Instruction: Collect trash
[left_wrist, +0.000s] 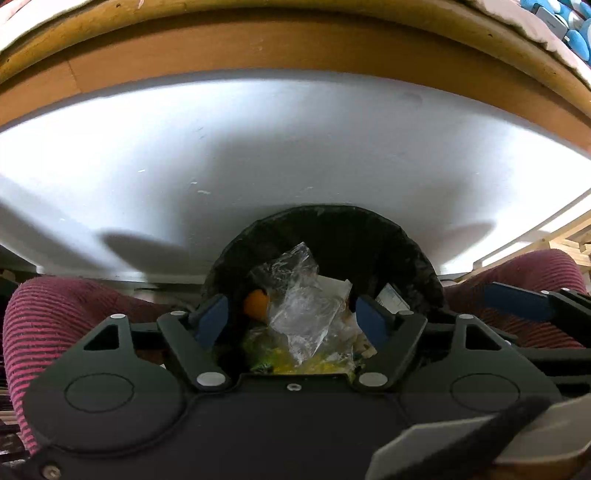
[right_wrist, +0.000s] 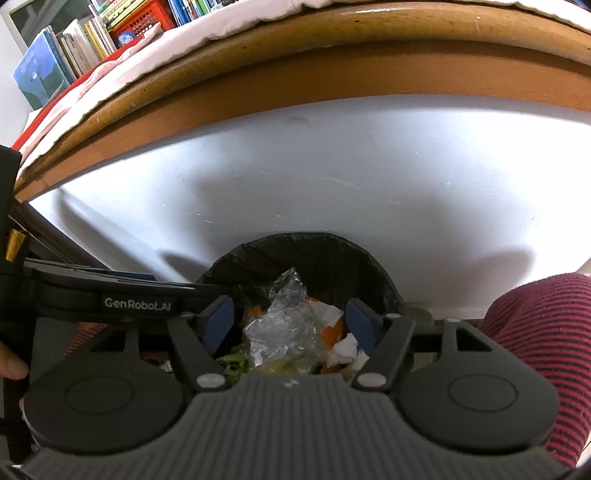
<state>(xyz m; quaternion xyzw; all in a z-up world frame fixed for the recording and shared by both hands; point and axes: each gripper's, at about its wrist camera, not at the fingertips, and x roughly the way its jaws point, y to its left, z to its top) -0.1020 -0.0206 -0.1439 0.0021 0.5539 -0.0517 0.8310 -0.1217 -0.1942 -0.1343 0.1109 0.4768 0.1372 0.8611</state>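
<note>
Both grippers point steeply down over a round waste bin lined with a black plastic bag (left_wrist: 406, 243), which stands against a white panel (left_wrist: 258, 147) under a curved wooden edge (left_wrist: 295, 48).

Left gripper (left_wrist: 291, 314): black frame, blue-padded fingers (left_wrist: 212, 319) spread wide, nothing between the pads. Directly below the gap lies a crumpled clear plastic wrapper (left_wrist: 299, 295), resting loose on top of the rubbish. An orange scrap (left_wrist: 256, 302) sits at the wrapper's 9 o'clock; yellow-green waste (left_wrist: 273, 360) at its 6 o'clock; a white paper piece (left_wrist: 391, 297) at its 3 o'clock.

Right gripper (right_wrist: 291, 319): same build, fingers (right_wrist: 364, 325) equally wide apart, pads touching nothing. The same clear wrapper (right_wrist: 284, 325) shows in its gap, inside the bin (right_wrist: 369, 266). Torn white paper bits (right_wrist: 345, 349) at the wrapper's 4 o'clock, green scraps (right_wrist: 232, 360) at 8 o'clock.

The left gripper's body, marked "GenRobot_AI" (right_wrist: 137, 303), crosses the right wrist view at 9 o'clock, just beside the right gripper.

The person's knees in red-and-black striped fabric (left_wrist: 48, 317) flank the bin at 3 and 9 o'clock. Books on a shelf (right_wrist: 74, 48) stand at 11 o'clock in the right wrist view.
</note>
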